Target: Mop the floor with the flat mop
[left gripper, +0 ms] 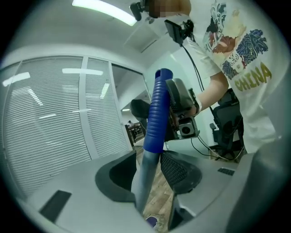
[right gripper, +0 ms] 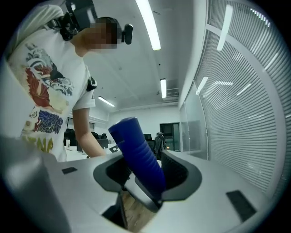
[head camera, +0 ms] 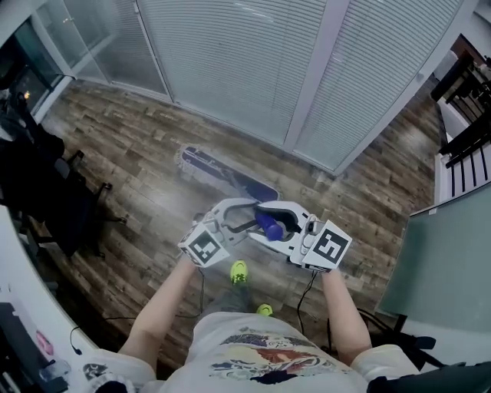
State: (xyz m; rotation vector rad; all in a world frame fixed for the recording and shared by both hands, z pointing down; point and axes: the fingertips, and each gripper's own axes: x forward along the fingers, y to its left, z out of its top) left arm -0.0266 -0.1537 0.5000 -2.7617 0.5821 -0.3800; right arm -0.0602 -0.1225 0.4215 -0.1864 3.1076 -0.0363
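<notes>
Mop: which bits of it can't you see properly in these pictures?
- Mop head: head view, small and smeared by blur; clean or dirty, can't tell.
- Pole: left gripper view, the left gripper cuts off all but a short stretch.
- Blue grip: right gripper view, it covers the right gripper's pads, so whether they squeeze it is unclear.

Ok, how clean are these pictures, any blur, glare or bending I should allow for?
Head view: the flat mop head looks hazy, and the floor planks bow toward the edges. Left gripper view: heavy fisheye, the ceiling light glares, and the blue grip stays sharp. Right gripper view: the blinds curve, the light strip is blown out, and the corners are dark.
</notes>
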